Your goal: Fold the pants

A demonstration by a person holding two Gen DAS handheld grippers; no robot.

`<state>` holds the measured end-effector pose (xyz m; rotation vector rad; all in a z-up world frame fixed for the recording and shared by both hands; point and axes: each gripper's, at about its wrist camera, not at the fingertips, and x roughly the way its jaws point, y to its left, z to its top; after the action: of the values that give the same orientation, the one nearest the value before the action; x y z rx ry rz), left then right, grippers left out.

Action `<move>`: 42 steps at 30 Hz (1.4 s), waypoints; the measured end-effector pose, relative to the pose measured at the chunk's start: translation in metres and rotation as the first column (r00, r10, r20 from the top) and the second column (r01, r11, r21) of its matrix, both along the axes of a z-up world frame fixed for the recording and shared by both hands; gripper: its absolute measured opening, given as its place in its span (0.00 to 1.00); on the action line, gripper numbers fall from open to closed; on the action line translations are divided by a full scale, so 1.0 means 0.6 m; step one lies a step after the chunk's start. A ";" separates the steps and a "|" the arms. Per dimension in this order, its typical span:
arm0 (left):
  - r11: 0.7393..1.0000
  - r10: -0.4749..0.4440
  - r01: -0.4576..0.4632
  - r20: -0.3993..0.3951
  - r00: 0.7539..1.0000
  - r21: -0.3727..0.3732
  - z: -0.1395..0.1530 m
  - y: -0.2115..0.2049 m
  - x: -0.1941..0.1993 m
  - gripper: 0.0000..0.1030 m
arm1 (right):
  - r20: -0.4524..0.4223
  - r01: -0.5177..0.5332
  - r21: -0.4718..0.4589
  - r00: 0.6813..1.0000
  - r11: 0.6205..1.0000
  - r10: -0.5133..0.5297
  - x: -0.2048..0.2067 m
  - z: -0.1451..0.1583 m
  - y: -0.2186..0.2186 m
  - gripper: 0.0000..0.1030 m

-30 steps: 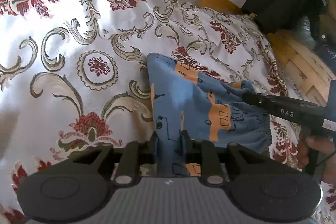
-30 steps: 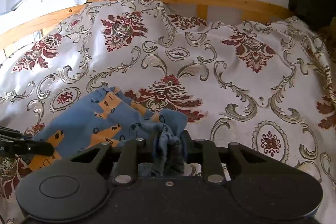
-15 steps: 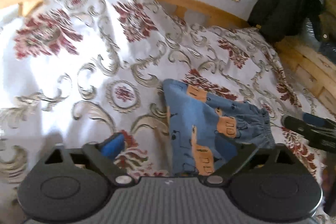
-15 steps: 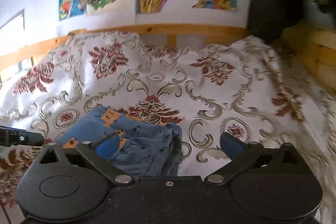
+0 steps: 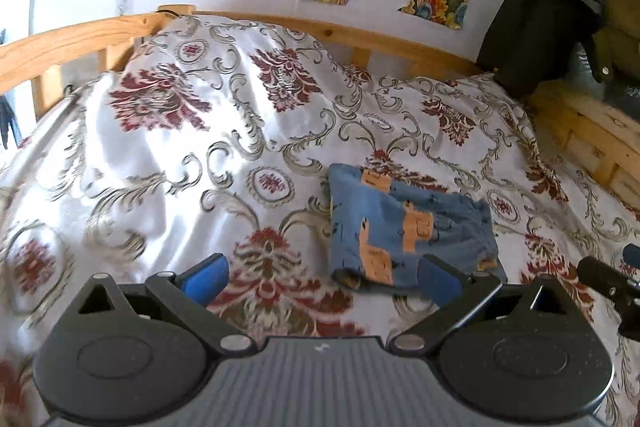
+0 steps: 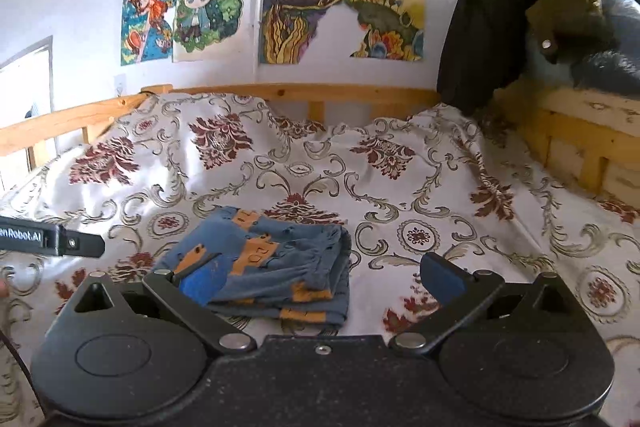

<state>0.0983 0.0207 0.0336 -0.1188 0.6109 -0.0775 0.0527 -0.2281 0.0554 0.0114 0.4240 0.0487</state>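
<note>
So the pants are sitting as a small blue-and-orange bundle on the patterned bedspread, near edge of the bed, a bit left of centre from the right wrist view. They look folded up, with the layers stacked and the elastic waistband bunched along the right side.

Both tools are off the cloth. The left gripper has its jaws spread wide with nothing between them, and the right gripper is the same, wide apart and empty. The pants lie beyond the fingertips in both views; whether any pad touches the fabric I can't tell.

Stuff that could go sideways, imo: that top layer looks loose and puffy, so it might just spring open, since nothing is pinning it. The bedspread is soft and rumpled too, which won't help the stack stay flat. And the blue pad of the right gripper's left finger sits right in front of the near left corner, so a sloppy move could snag that edge and drag the fold apart.

Far right there's a dark jacket hanging over the wooden bed frame, well apart from everything.
</note>
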 end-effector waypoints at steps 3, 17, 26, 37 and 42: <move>0.999 0.013 -0.013 0.006 1.000 0.038 0.003 -0.003 -0.037 1.00 | 0.007 0.008 0.006 1.000 1.000 -0.008 -0.032 0.005 0.007 0.99; 0.995 0.045 -0.043 -0.014 0.999 0.087 -0.015 -0.001 -0.085 1.00 | -0.037 0.006 0.018 0.999 1.000 -0.006 -0.076 -0.011 0.015 0.99; 0.996 0.046 -0.043 -0.042 0.998 0.075 -0.026 0.004 -0.078 1.00 | -0.049 -0.002 0.018 0.999 1.000 0.003 -0.069 -0.017 0.021 0.99; 0.996 0.035 -0.032 -0.038 0.999 0.084 -0.024 0.002 -0.078 1.00 | -0.053 -0.007 0.014 0.999 1.000 0.008 -0.067 -0.017 0.024 0.99; 0.996 0.033 -0.030 -0.032 0.999 0.089 -0.023 0.001 -0.078 1.00 | -0.051 -0.013 0.011 0.999 1.000 0.014 -0.067 -0.016 0.023 0.99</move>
<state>0.0516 0.0214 0.0196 -0.0442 0.6451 -0.0182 0.0126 -0.2140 0.0458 0.0201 0.4754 0.0640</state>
